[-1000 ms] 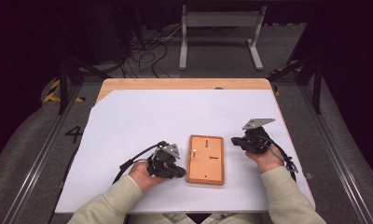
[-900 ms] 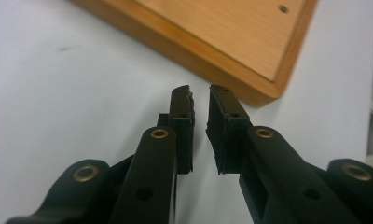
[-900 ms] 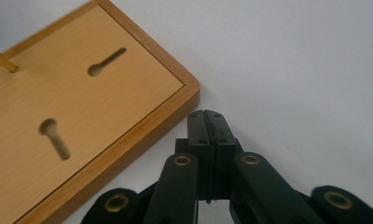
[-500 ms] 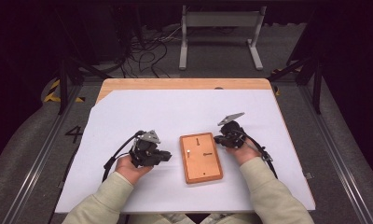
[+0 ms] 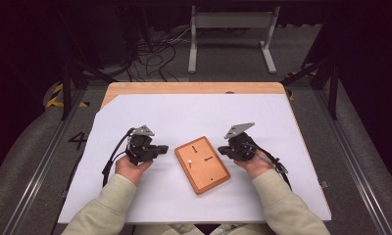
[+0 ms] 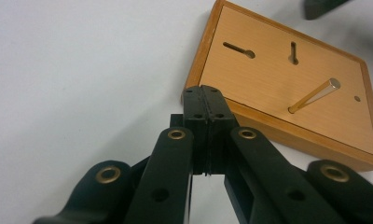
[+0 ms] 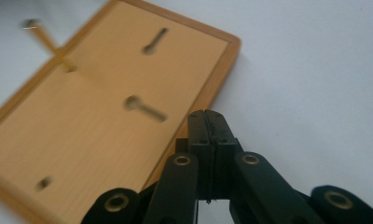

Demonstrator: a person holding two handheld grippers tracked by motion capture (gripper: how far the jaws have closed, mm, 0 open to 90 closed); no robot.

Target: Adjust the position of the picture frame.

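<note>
A flat wooden board (image 5: 209,172) with two keyhole slots lies askew on the white sheet (image 5: 184,115). A thin metal peg (image 5: 189,160) stands in it. My left gripper (image 5: 164,148) is shut with nothing between its jaws, which have just closed the last bit. In the left gripper view its tip (image 6: 204,91) rests by the near edge of the board (image 6: 278,70), short of the peg (image 6: 315,95). My right gripper (image 5: 221,150) is shut and empty at the board's right long side. Its tip (image 7: 206,117) lies close against the edge of the board (image 7: 96,121); contact is unclear.
The white sheet covers a wooden table (image 5: 184,88). Beyond the far edge stand a metal frame (image 5: 231,29) and loose cables (image 5: 155,49) on the floor. Dark rails run along both sides of the table.
The board has shifted left and turned counter-clockwise. My right gripper moved left along with it. My left gripper moved left and away from me.
</note>
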